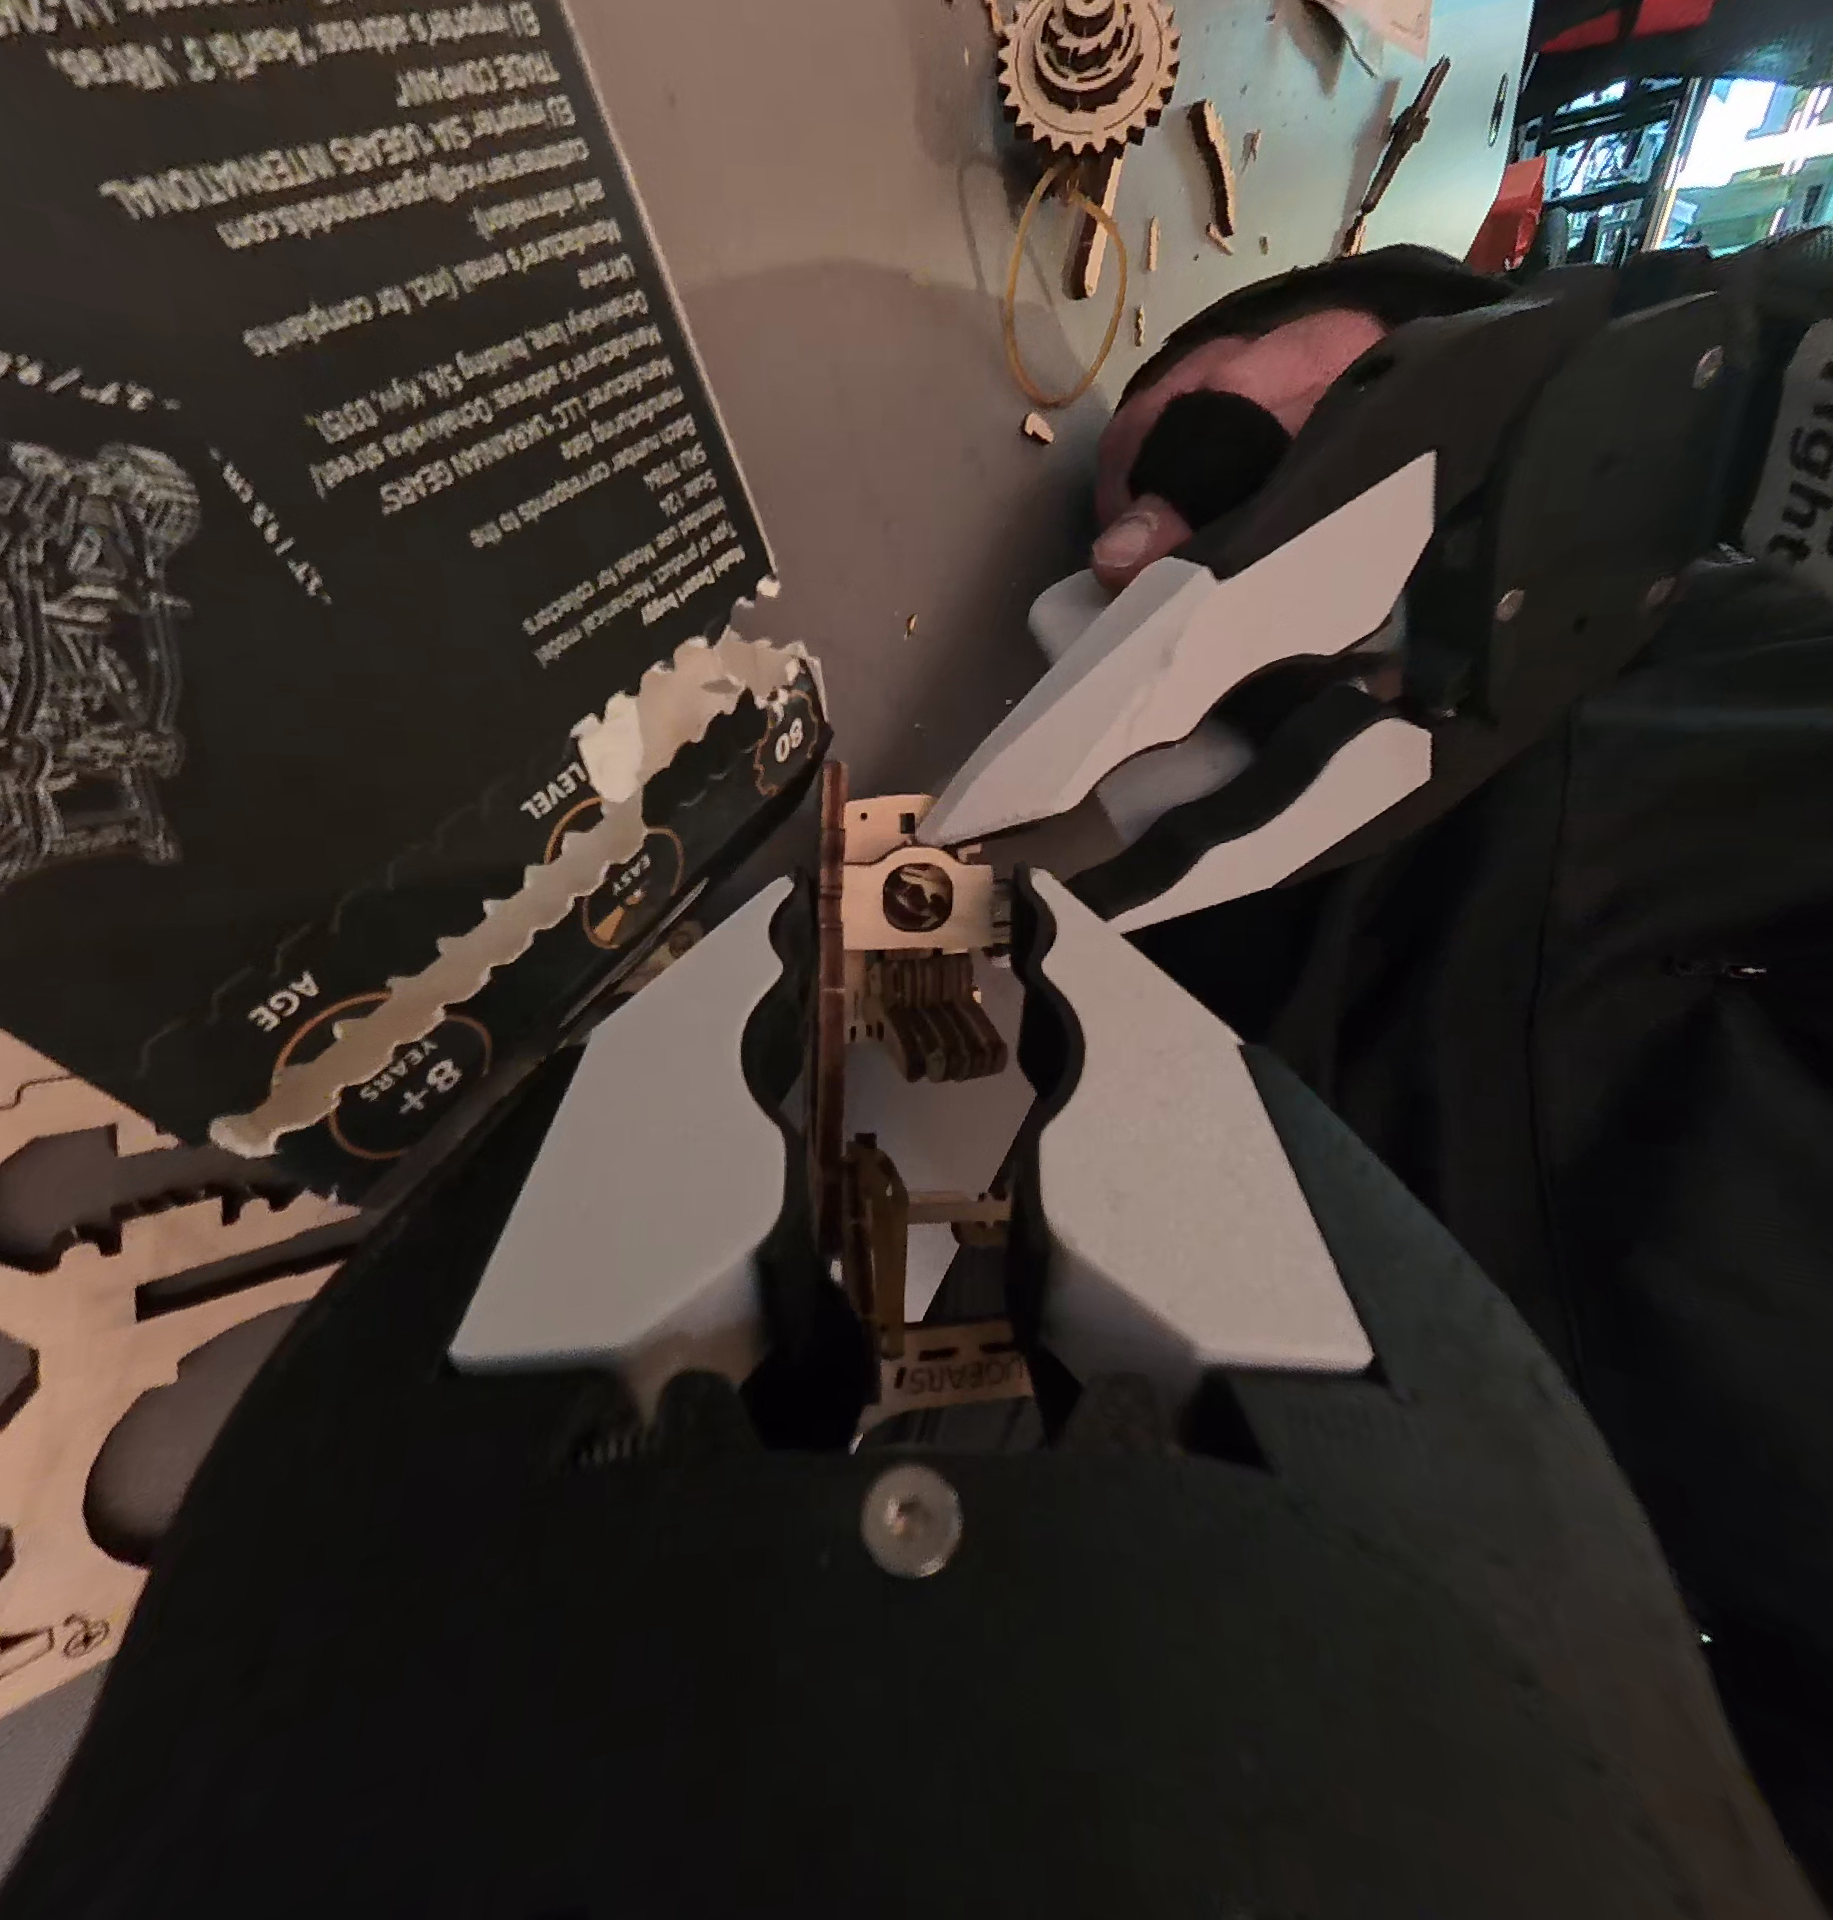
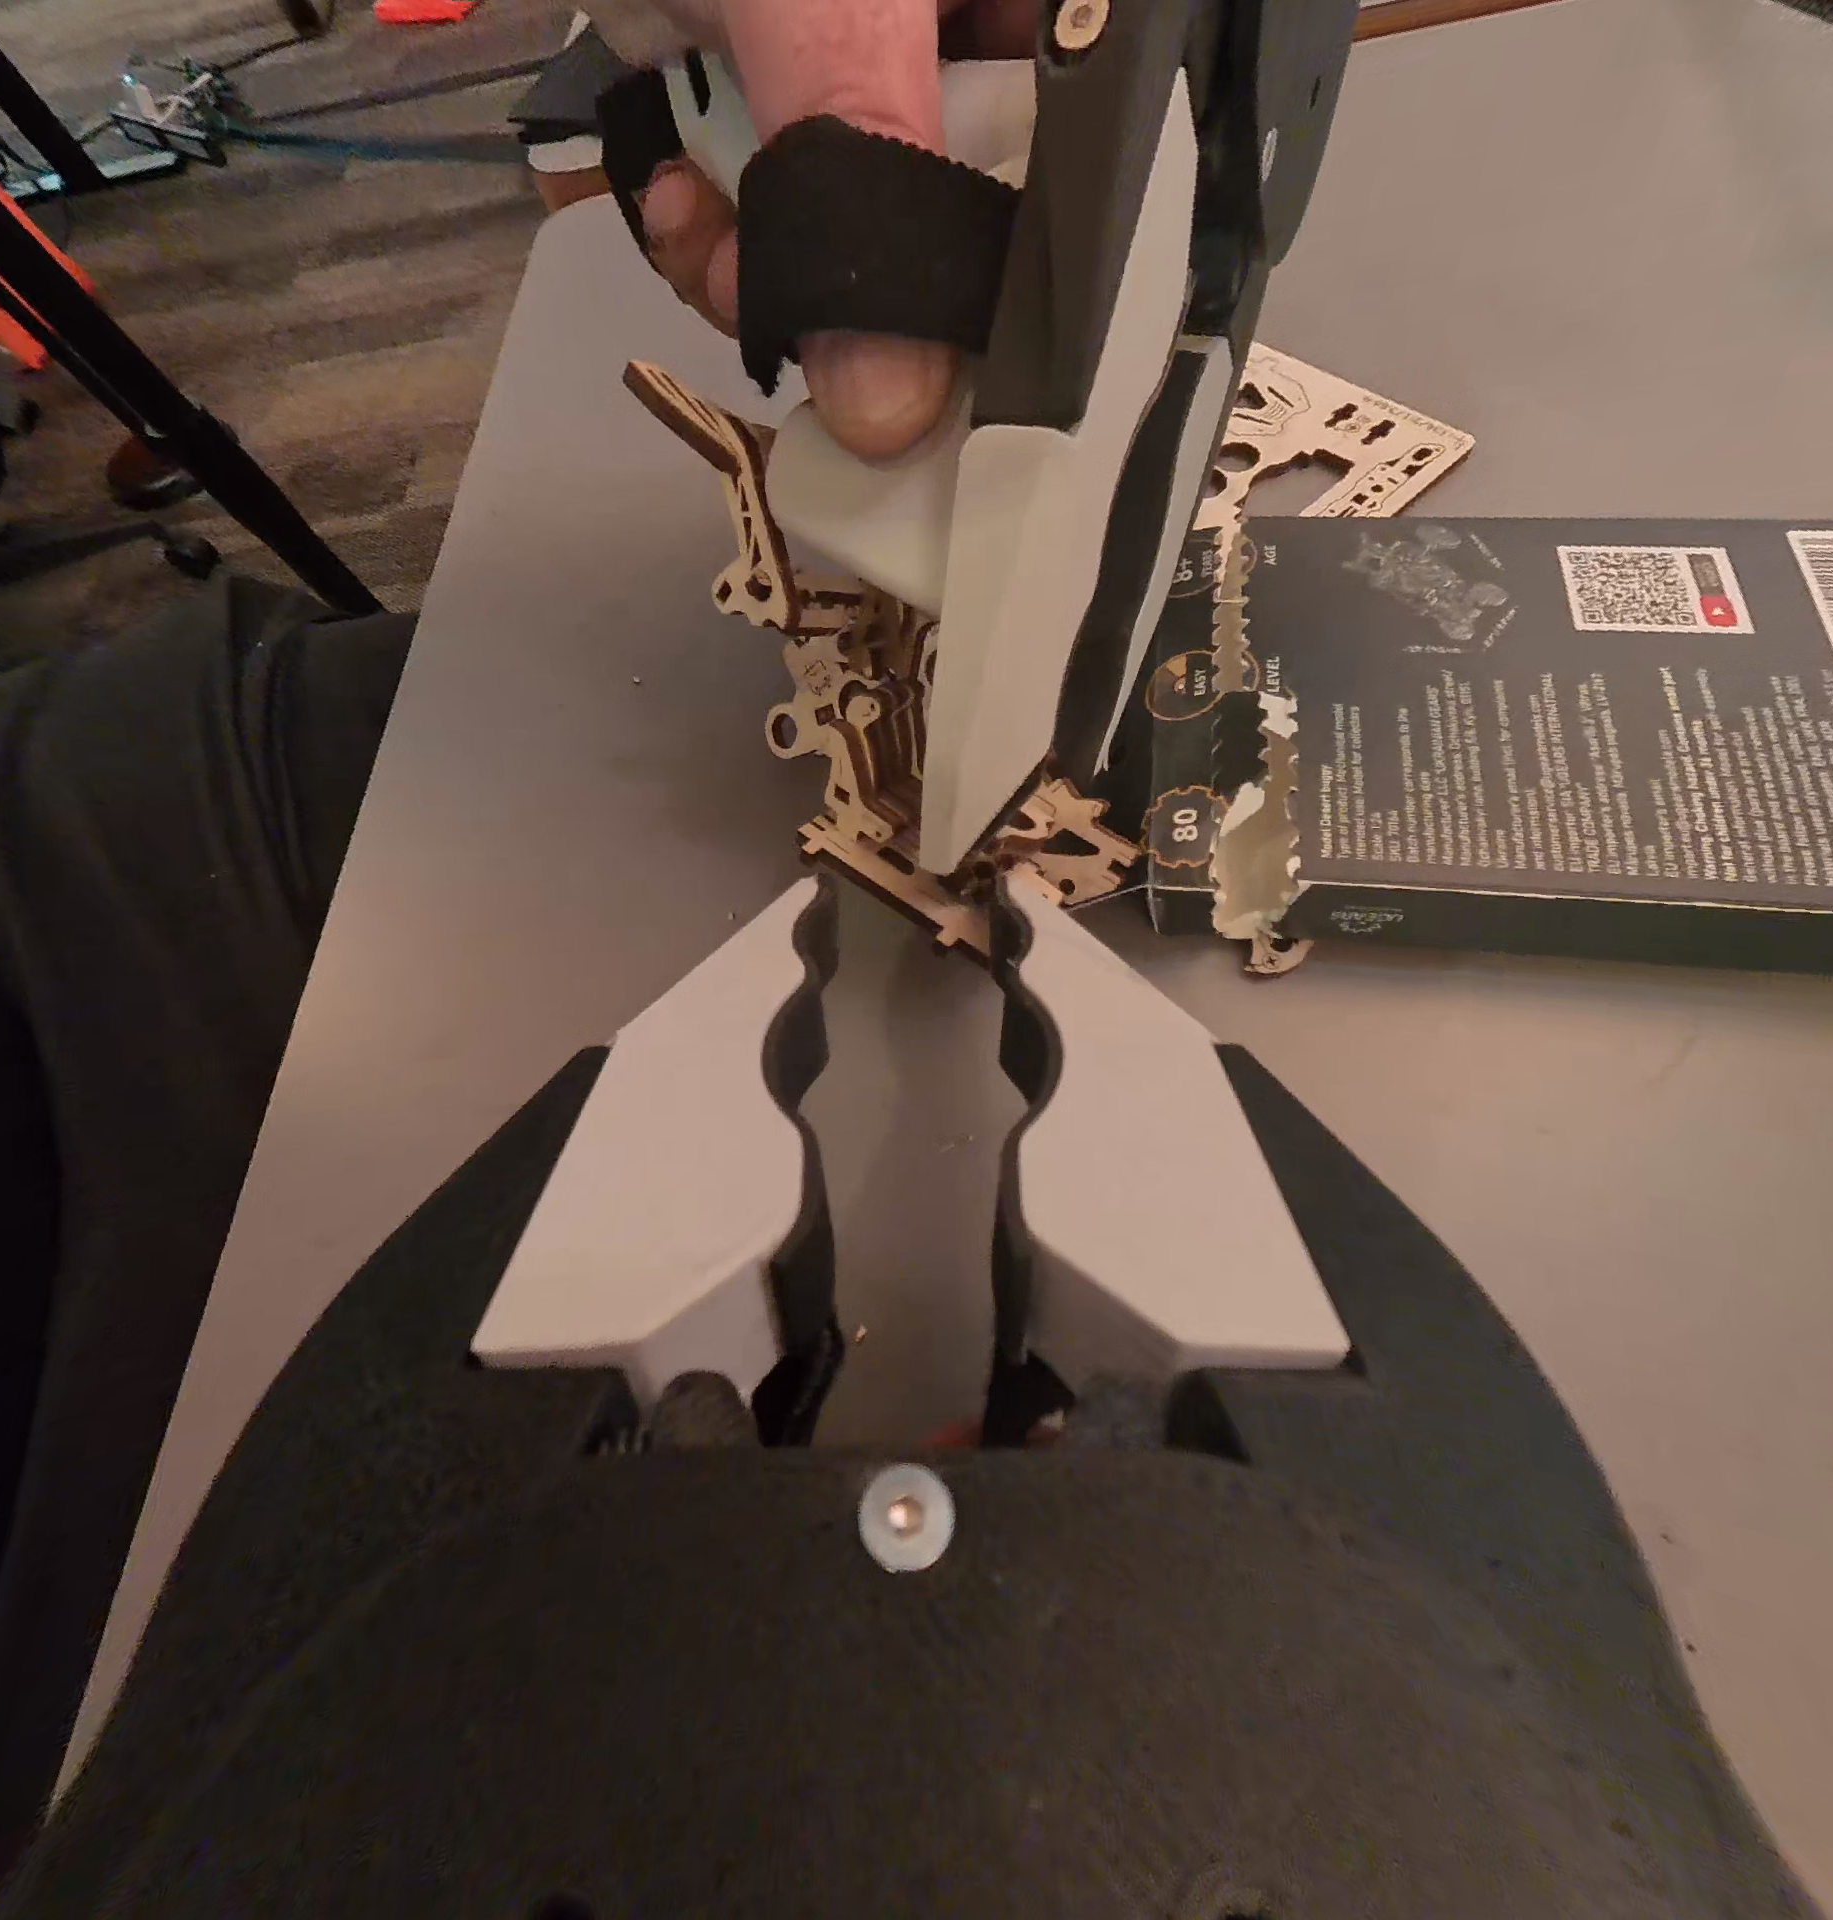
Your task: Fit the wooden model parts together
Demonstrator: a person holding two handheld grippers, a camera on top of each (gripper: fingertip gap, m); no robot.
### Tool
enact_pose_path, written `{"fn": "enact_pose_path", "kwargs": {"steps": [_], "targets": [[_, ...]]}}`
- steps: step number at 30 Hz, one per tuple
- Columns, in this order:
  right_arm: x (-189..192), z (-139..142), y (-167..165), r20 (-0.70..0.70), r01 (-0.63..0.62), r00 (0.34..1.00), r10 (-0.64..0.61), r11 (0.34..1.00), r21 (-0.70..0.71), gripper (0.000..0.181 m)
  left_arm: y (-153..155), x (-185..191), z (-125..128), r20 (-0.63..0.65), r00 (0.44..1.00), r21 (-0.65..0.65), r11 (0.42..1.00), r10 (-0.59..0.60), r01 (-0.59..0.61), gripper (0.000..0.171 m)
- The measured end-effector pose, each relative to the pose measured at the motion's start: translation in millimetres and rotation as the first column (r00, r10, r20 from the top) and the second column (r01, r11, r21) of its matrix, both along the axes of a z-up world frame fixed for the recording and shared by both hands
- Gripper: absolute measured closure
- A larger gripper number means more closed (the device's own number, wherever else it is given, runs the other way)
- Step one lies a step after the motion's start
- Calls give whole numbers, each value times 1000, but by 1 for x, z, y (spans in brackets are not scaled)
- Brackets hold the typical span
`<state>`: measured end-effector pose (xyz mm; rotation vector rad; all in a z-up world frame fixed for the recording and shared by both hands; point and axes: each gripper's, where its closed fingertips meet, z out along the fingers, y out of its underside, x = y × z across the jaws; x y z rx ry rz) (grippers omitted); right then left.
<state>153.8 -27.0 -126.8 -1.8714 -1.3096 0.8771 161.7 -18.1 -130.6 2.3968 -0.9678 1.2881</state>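
Note:
The wooden model (image 1: 922,904) is a pale laser-cut assembly with stacked levers and a thin side plate. My left gripper (image 1: 917,894) is shut on it, one pad on the side plate and one on the opposite face. In the right wrist view the model (image 2: 860,727) hangs under the left gripper (image 2: 995,821), just above the grey table (image 2: 579,1039). My right gripper (image 2: 912,904) has its tips on either side of the model's dark-edged end plate (image 2: 922,914) and is closed on it. It comes in from the right in the left wrist view (image 1: 1005,862).
A torn black cardboard box (image 2: 1514,727) lies right of the model and also shows in the left wrist view (image 1: 372,520). A punched-out wooden sheet (image 2: 1359,447) lies behind it. A wooden gear assembly (image 1: 1083,73), a rubber band (image 1: 1063,291) and wood scraps lie farther off. The table edge (image 2: 403,790) runs close on the left. My left and right fingertips are right by each other.

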Motion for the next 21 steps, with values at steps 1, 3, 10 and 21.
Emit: {"fn": "enact_pose_path", "kwargs": {"steps": [1, 3, 10, 21], "targets": [[0, 1, 0, -3, -2, 1000, 2, 1000, 4, 154, 0, 1, 1, 4, 1000, 1, 1000, 3, -3, 136], [-1, 1, -2, -10, -10, 1000, 10, 1000, 4, 150, 1, 0, 1, 4, 1000, 5, 1000, 2, -2, 136], [2, 3, 1, -6, 14, 1000, -14, 1000, 5, 146, 4, 1, 2, 5, 1000, 23, 1000, 15, -15, 136], [15, 6, 23, -22, 190, 982, -189, 982, 8, 162, 11, 18, 10, 70, 991, 65, 991, 111, -115, 136]]}}
